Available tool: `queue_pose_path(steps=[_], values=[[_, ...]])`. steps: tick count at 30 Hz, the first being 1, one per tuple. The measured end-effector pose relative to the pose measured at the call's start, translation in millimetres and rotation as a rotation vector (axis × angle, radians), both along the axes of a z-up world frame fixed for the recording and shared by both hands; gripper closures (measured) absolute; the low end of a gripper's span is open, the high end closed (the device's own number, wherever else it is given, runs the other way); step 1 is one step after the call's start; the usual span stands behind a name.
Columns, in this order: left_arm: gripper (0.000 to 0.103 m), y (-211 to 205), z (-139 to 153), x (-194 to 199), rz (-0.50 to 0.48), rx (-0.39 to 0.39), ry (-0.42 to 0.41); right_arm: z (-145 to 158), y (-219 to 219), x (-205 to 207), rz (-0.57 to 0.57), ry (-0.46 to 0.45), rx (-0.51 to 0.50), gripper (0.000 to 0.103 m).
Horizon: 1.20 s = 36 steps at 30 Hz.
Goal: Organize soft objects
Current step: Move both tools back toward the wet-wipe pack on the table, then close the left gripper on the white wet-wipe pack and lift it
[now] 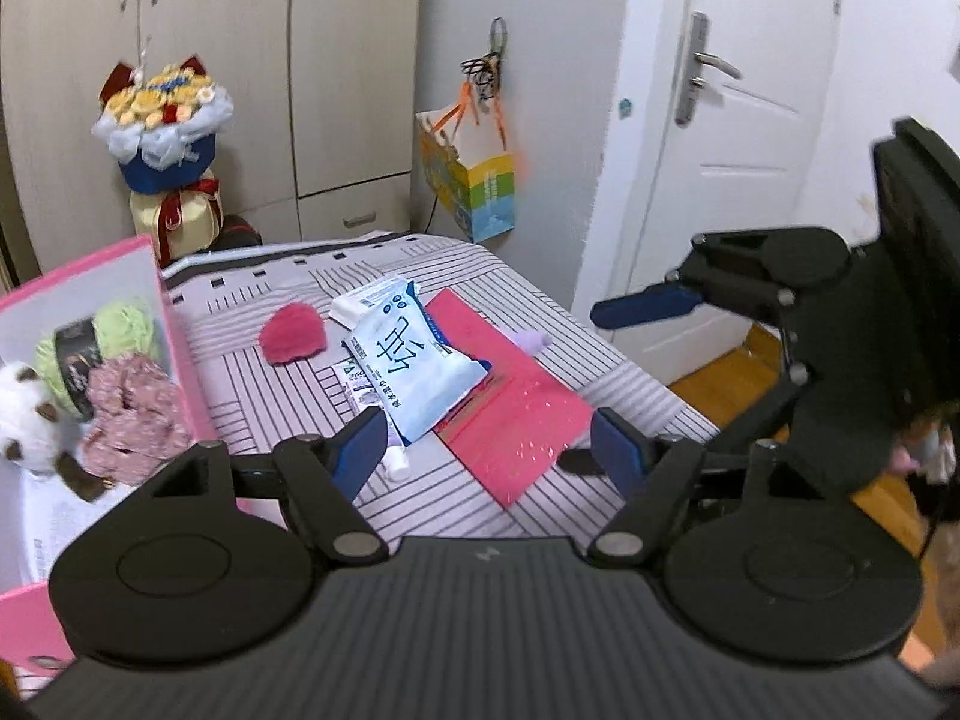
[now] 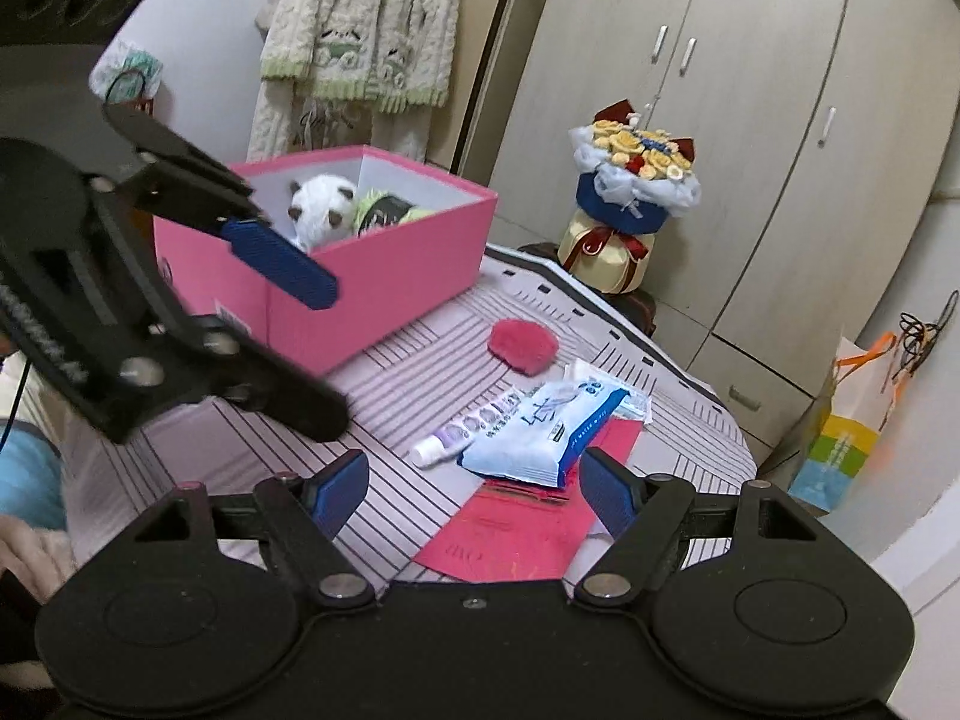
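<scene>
Bed sheet (image 1: 420, 498): striped cloth, matt. Pink box (image 2: 384, 276): smooth card, white inside. Plush toy (image 1: 24, 414): fluffy white pile. Red pad (image 1: 294, 333): fuzzy cloth. Wipes pack (image 1: 414, 372): glossy plastic film. Red envelope (image 1: 516, 420): paper, slight sheen. Left tool (image 1: 489, 447): matt black plastic, ribbed blue pads, metal pins.

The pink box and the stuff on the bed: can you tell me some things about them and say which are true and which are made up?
1. The pink box has a white plush toy in it. True.
2. The red fuzzy pad is in the box. False: it lies on the bed.
3. The left gripper holds the wipes pack. False: it is open, holding nothing.
4. The wipes pack lies partly on a red envelope. True.
</scene>
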State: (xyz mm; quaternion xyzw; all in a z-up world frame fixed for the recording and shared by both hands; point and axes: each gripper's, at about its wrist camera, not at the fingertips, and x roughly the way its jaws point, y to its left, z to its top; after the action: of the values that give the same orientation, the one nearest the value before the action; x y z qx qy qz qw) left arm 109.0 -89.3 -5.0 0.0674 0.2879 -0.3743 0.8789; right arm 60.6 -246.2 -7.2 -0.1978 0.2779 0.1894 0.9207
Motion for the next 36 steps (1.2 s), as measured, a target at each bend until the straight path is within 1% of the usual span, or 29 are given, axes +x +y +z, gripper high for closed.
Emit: queue_pose_path(steps=[3, 5, 6, 7, 8, 9, 11, 12, 16, 18, 20, 24, 28, 30, 33, 36], values=[[0.03, -8, -14, 19, 0.014, -0.031, 0.052, -12, -1, 13, 0.003, 0.002, -0.025, 0.023], [0.03, -13, -23, 34, 0.029, -0.044, 0.083, -17, -3, 21, 0.006, 0.007, -0.017, 0.023], [0.03, -15, -27, 39, 0.04, -0.043, 0.084, -20, -3, 25, 0.006, 0.007, -0.01, 0.023], [0.03, -18, -32, 44, 0.057, -0.035, 0.077, -23, -3, 28, 0.006, 0.004, -0.007, 0.023], [0.033, -20, -36, 47, 0.083, -0.017, 0.061, -26, -3, 31, 0.009, 0.006, -0.006, 0.023], [0.039, -23, -39, 50, 0.105, 0.007, 0.044, -30, -2, 34, 0.011, 0.009, -0.005, 0.023], [0.044, -29, -47, 55, 0.138, 0.051, 0.026, -38, 0, 38, 0.01, 0.007, -0.008, 0.024], [0.044, -30, -50, 59, 0.142, 0.053, 0.031, -41, 0, 39, 0.009, 0.004, -0.013, 0.024], [0.048, -31, -61, 72, 0.144, 0.025, 0.08, -48, -4, 47, -0.011, 0.001, -0.012, 0.024], [0.05, -33, -65, 78, 0.155, 0.009, 0.09, -52, -2, 50, -0.004, -0.01, -0.035, 0.024], [0.05, -37, -68, 87, 0.166, -0.023, 0.099, -56, 0, 56, 0.0, -0.011, -0.065, 0.025], [0.051, -46, -74, 108, 0.199, -0.047, 0.128, -63, 1, 75, 0.014, 0.01, -0.114, 0.027], [0.049, -53, -79, 129, 0.21, -0.065, 0.205, -68, -3, 99, 0.028, 0.047, -0.134, 0.03], [0.046, -55, -81, 137, 0.214, -0.082, 0.253, -70, -4, 109, 0.04, 0.072, -0.137, 0.034], [0.039, -58, -83, 145, 0.215, -0.096, 0.304, -74, -4, 118, 0.055, 0.078, -0.151, 0.034], [0.034, -60, -88, 150, 0.209, -0.108, 0.345, -77, -5, 123, 0.056, 0.081, -0.146, 0.033]])
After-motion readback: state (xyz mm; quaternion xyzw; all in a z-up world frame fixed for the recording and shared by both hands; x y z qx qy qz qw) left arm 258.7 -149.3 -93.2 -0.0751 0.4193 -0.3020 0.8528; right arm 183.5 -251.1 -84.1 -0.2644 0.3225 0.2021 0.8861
